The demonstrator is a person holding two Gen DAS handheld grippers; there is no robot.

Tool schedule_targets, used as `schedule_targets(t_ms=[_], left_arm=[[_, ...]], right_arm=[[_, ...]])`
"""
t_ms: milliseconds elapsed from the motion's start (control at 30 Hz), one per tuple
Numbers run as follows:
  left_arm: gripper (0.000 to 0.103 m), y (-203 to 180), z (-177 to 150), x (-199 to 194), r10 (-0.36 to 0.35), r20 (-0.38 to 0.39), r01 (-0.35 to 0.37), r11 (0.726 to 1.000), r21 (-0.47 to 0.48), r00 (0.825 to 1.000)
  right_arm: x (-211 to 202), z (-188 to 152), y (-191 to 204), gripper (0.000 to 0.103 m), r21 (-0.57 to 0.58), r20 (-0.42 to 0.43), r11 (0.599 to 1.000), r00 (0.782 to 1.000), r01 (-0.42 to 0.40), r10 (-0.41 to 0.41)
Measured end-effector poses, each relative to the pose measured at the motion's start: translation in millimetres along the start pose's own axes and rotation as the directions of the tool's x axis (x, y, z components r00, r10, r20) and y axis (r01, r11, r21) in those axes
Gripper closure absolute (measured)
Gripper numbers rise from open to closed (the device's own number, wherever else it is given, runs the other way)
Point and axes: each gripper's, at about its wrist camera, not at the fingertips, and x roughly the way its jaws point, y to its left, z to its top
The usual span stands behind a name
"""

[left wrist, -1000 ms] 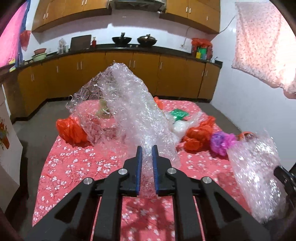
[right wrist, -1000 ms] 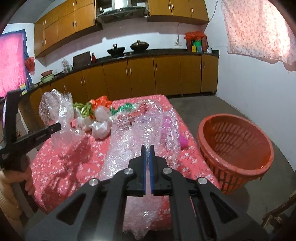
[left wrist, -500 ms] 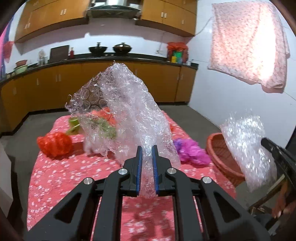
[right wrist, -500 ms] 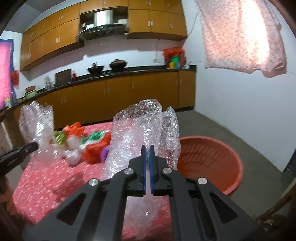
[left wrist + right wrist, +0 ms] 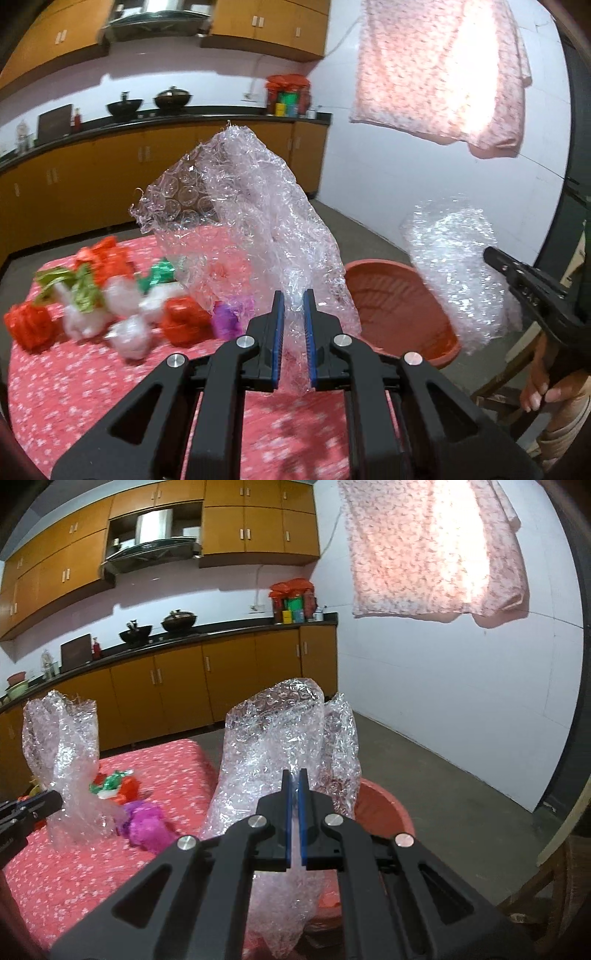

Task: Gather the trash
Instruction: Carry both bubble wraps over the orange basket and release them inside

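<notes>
Bubble wrap is being carried in both tongs: the left gripper (image 5: 293,306) is clamping a large crumpled sheet (image 5: 258,229) above the near right part of the red-clothed table (image 5: 74,384), and the right gripper (image 5: 294,784) is pinching a second bubble wrap piece (image 5: 280,746) over the near rim of the orange basket (image 5: 384,808). Both pieces are holding their crumpled shape, suggesting light, springy, slippery film that is liable to slide from a shallow pinch; gathered folds are offering the surest hold. Knotted plastic bags (image 5: 110,295) are lying uncollected at the far left.
</notes>
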Motion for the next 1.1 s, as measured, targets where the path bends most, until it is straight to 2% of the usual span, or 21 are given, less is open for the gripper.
schedule_targets(t_ms=[200, 467, 933, 1100], left_arm=[[0.092, -31, 5, 31, -0.068, -0.024, 0.068, 0.997, 0.034, 0.997], [0.092, -63, 3, 72, -0.133, -0.092, 0.141, 0.987, 0.081, 0.987], [0.092, -90, -3, 129, -0.188, -0.183, 0.211, 0.97, 0.119, 0.965], [0.092, -92, -6, 141, -0.2, -0.205, 0.227, 0.967, 0.117, 0.958]], right_arm=[[18, 2, -23, 0.098, 0.029, -0.016, 0.999, 0.999, 0.035, -0.034], [50, -7, -48, 0.098, 0.078, -0.052, 0.995, 0.997, 0.065, -0.061], [97, -15, -72, 0.098, 0.116, -0.105, 0.99, 0.992, 0.083, -0.071], [107, -17, -76, 0.098, 0.143, -0.112, 0.989, 0.993, 0.045, -0.029]])
